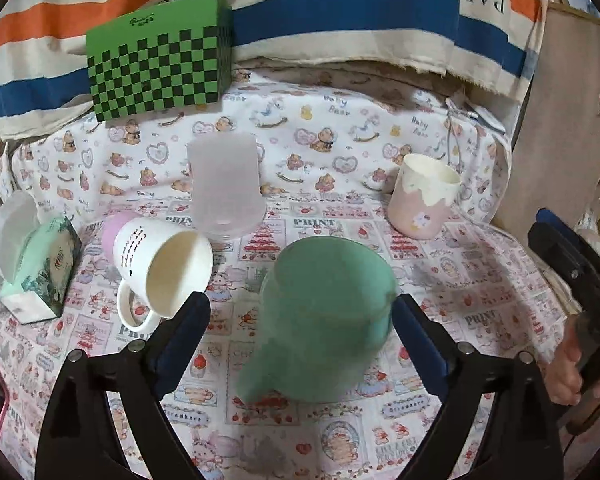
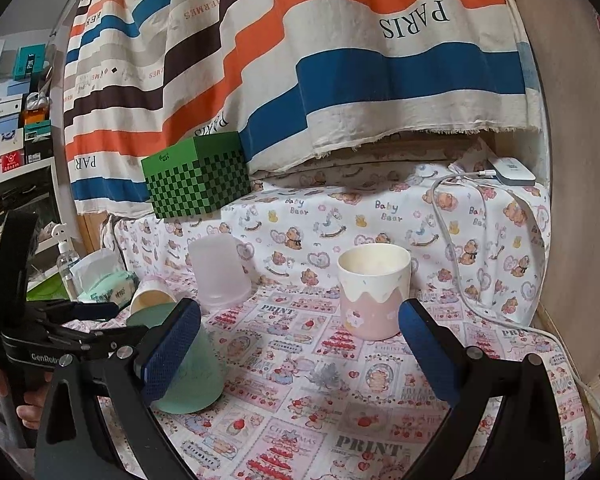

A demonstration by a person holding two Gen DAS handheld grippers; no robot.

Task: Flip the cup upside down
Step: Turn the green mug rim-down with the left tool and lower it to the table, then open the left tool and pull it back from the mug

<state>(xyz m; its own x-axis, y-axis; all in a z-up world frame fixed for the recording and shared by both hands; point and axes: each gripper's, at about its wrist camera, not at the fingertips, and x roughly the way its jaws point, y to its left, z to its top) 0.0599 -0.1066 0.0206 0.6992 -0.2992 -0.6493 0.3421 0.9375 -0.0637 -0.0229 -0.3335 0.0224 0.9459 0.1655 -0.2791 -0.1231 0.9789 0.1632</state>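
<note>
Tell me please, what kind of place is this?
Probably a room in a home, not a laboratory. The table wears a baby-bear print cloth, a striped fabric hangs behind it, and shelves stacked with small boxes stand at the left. Several cups, such as the pink cup, suggest household use.

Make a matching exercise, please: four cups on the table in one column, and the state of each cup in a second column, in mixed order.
Cups:
1. green cup
2. white mug
3. pink cup
4. clear cup

States:
a. upright, mouth up
b. on its side, mouth toward the left camera
c. upside down, behind the white mug
d. upside down, between the open fingers of the left gripper

Pairs: 1-d, 2-b, 3-a, 4-c
</note>
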